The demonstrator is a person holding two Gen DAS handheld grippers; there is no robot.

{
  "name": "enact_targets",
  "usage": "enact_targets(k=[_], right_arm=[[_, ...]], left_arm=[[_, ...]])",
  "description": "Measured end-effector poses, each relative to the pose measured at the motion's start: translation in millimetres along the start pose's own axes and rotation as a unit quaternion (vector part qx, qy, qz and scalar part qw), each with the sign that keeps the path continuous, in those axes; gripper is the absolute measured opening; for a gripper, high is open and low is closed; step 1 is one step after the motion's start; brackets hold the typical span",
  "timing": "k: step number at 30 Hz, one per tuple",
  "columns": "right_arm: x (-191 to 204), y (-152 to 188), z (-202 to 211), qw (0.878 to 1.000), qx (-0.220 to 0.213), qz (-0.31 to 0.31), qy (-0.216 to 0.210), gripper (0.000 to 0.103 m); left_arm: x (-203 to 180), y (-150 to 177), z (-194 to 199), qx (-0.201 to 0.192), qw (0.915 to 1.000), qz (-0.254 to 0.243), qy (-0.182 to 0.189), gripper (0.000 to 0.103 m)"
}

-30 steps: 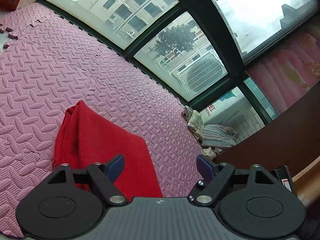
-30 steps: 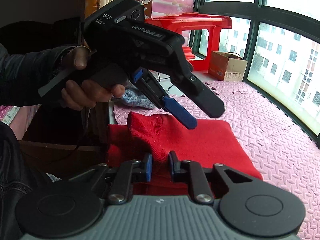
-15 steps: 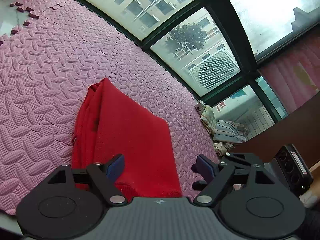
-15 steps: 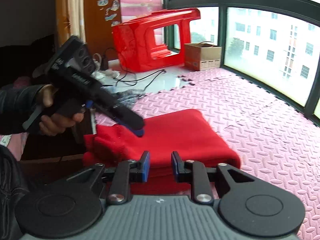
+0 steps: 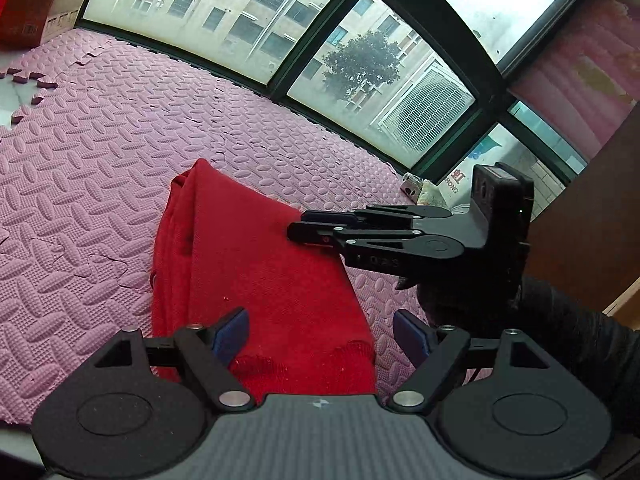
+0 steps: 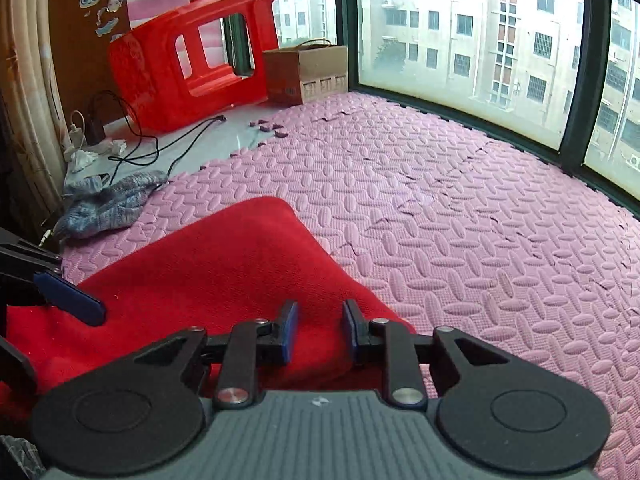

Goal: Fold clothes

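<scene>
Two grippers are seen over a red garment (image 5: 256, 264) that is laid folded on the pink foam mat (image 5: 100, 128), close to the mat's near edge. The left gripper (image 5: 320, 332) is held with its blue-padded fingers (image 5: 230, 334) spread wide, one pad above the garment's near hem and the other beyond its right edge above the mat; nothing is gripped between them. From the left wrist view, the right gripper (image 5: 298, 226) is seen side-on at the garment's far right corner, its tips at the cloth edge; whether the cloth is touched there cannot be told. From its own camera, the right gripper (image 6: 318, 330) is shown with its jaws partly parted, a narrow gap being left between the pads, and the red cloth is seen behind and below that gap without being pinched. One blue pad of the left gripper (image 6: 70, 298) is visible at the left of that view, above the garment (image 6: 224, 264). A grey knitted item (image 6: 108, 202) is lying beyond the garment at the mat's (image 6: 460, 208) edge, and a red plastic stool (image 6: 188, 52) and a cardboard box (image 6: 308, 68) are placed near the window.
</scene>
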State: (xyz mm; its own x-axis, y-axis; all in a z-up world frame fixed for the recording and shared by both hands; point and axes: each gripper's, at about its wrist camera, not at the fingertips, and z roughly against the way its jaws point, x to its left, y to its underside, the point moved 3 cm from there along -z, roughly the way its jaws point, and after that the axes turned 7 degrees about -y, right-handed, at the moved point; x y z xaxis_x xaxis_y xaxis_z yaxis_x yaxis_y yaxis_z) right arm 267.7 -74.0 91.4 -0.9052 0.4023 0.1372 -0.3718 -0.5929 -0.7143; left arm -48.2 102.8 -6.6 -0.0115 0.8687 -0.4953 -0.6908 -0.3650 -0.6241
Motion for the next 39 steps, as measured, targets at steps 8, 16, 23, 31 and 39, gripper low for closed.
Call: enact_targets(k=[8,16,23,31,39], right_arm=[[27.8,-41.8,2.4,0.998,-0.011,0.048,-0.025,0.023],[44.9,-56.2,-68.7,0.993,0.059,0.086,-0.050,0.023],[36.6,-59.8,-52.3,0.994,0.053,0.076,-0.057,0.023],[24.8,-27.5,-3.3,0.998,0.033,0.041,-0.043,0.027],[17.8,5.9,-0.2,0.999,0.014,0.035,-0.027,0.032]], left_arm=[[1.7,5.1,-0.6,-0.006,1.0000,-0.004,0.004,0.083],[8.2,7.4,-1.3,-0.007,0.9999,0.006,0.006,0.083],[14.7,7.0,-2.2,-0.006,0.9998,0.015,0.012,0.083],[15.0,7.8,-2.6,-0.008,0.9998,0.013,0.014,0.083],[8.4,11.3,-3.9,-0.010,0.9999,-0.012,0.003,0.084]])
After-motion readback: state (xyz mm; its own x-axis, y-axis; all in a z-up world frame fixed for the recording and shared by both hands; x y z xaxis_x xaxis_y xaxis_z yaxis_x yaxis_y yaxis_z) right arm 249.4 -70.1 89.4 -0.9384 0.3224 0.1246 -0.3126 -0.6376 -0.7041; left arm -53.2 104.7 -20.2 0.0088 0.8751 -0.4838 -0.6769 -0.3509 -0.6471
